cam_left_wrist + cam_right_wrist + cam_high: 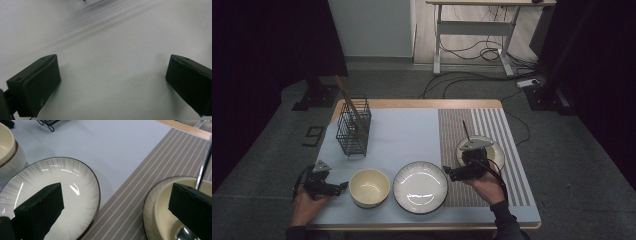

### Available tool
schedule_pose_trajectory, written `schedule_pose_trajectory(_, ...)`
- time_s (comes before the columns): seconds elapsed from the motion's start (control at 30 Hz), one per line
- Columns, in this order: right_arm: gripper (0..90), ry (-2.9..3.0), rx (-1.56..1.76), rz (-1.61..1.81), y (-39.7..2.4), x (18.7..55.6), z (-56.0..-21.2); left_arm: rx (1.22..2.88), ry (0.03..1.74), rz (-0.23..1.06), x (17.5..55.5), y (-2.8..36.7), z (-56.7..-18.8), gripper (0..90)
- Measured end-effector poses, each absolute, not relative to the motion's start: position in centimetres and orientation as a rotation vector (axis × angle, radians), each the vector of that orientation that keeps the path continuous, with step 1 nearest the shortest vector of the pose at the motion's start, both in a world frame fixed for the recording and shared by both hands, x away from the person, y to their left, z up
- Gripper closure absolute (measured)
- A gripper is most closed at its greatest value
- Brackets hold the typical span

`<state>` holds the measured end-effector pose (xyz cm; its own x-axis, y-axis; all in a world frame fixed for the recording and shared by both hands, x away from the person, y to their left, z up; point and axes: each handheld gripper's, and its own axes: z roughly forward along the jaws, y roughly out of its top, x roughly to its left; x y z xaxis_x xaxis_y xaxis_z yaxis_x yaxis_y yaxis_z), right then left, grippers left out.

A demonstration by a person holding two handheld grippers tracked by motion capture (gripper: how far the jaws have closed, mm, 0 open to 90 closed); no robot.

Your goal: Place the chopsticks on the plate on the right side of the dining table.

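My left gripper (341,186) rests at the table's front left corner, held by a hand, its tips pointing at a cream bowl (369,187). In the left gripper view its jaws stand wide open (112,82) over bare pale mat. My right gripper (449,173) hovers open between a white ribbed plate (420,186) and a second cream bowl (484,150) on the striped placemat (507,130). In the right gripper view (115,210) one jaw lies over the plate (62,182) and the other over that bowl (160,205), which holds a metal spoon (205,162).
A black wire basket (353,127) with wooden chopsticks (346,95) stands at the back left of the pale blue mat (407,135). The first cream bowl (7,147) sits just left of the plate. The floor, cables and a desk lie beyond the table.
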<state>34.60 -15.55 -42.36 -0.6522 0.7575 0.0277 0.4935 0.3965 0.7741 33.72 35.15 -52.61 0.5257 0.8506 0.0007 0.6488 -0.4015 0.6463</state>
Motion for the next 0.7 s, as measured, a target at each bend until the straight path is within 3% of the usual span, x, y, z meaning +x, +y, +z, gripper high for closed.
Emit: schedule_pose_trajectory(0.7, 0.5, 2.387, 0.993, 1.162, -10.3, 36.8, -41.2, 2.177, 1.213, 0.446, 33.7, 35.2, -52.6, 0.0)
